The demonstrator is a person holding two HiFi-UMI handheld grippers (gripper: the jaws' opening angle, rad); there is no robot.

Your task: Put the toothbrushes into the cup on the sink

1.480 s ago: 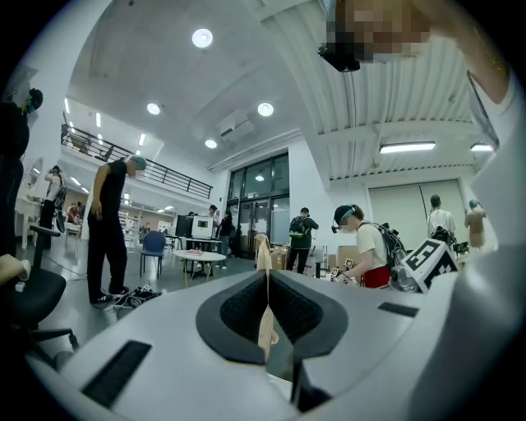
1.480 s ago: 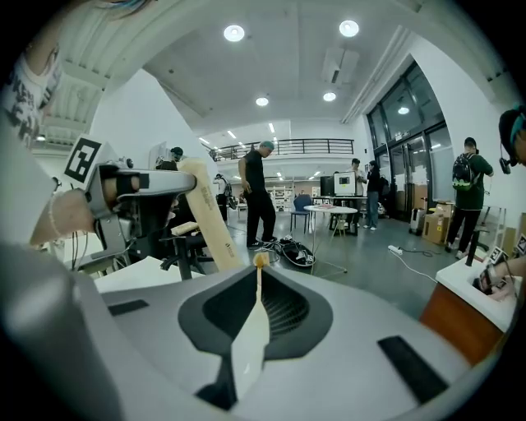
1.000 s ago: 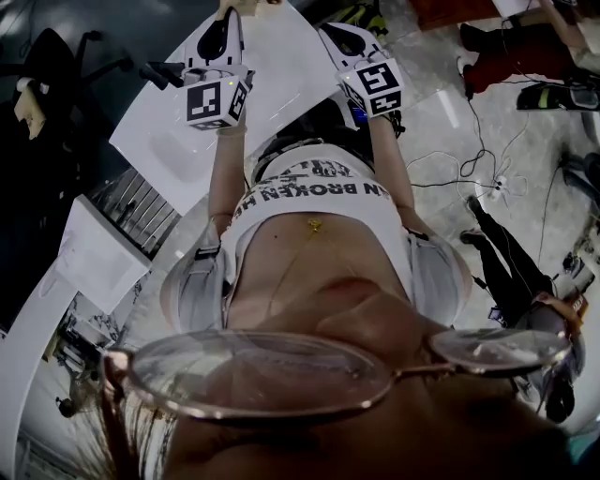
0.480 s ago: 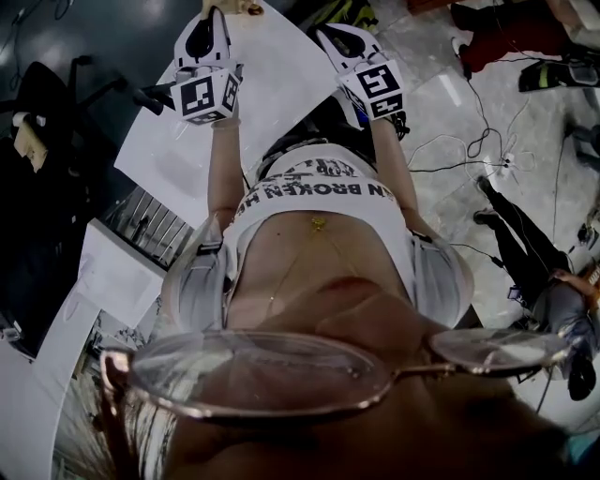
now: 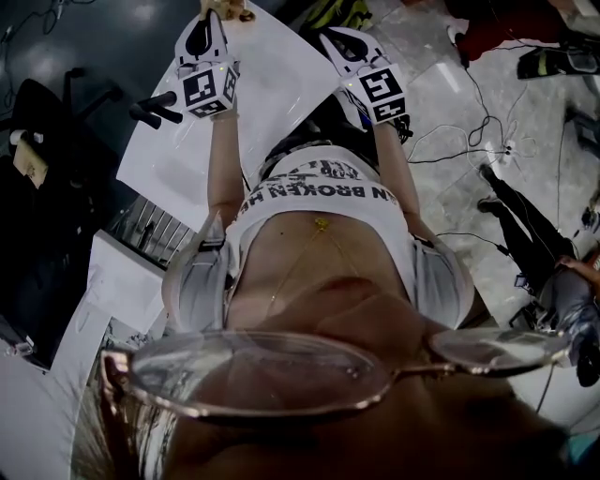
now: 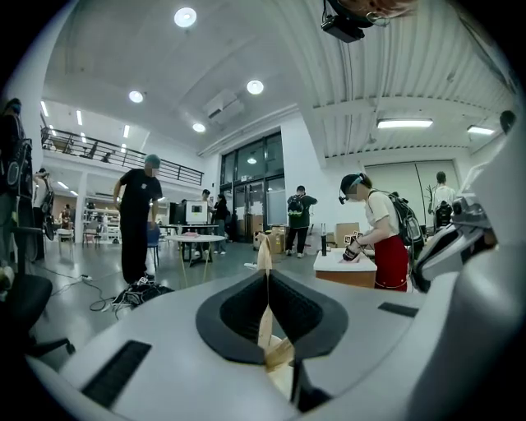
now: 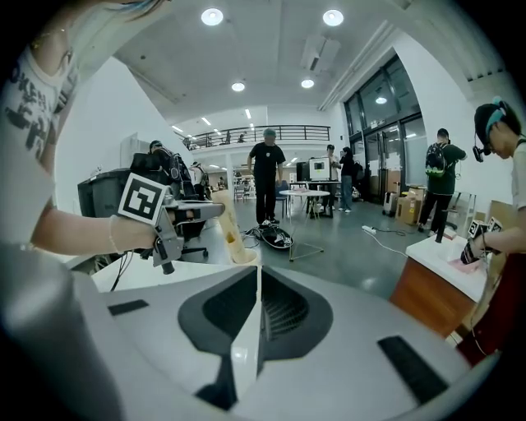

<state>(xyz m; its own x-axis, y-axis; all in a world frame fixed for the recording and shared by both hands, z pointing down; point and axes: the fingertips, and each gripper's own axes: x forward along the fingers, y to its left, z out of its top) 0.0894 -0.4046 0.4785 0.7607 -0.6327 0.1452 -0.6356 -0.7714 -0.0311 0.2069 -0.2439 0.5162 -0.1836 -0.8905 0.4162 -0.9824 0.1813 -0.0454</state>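
In the head view both grippers are held up in front of the person's chest, over a white table (image 5: 281,84). My left gripper (image 5: 221,13) is shut on a tan, tube-shaped thing that looks like the cup (image 5: 236,11). In the left gripper view its thin wall (image 6: 265,288) stands pinched between the jaws. The right gripper view shows the same tan cup (image 7: 228,232) hanging from the left gripper (image 7: 209,210). My right gripper (image 7: 257,275) is shut on a thin white handle (image 7: 244,337), apparently a toothbrush. No sink is in view.
A black office chair (image 5: 42,112) stands left of the table, and cables (image 5: 469,150) lie on the floor at right. Several people stand in the hall, one at a white counter (image 6: 349,261). A round table (image 6: 197,239) stands farther back.
The head view has swung a little, so table and floor have shifted. Both grippers stay raised and shut, with the left one slightly higher.
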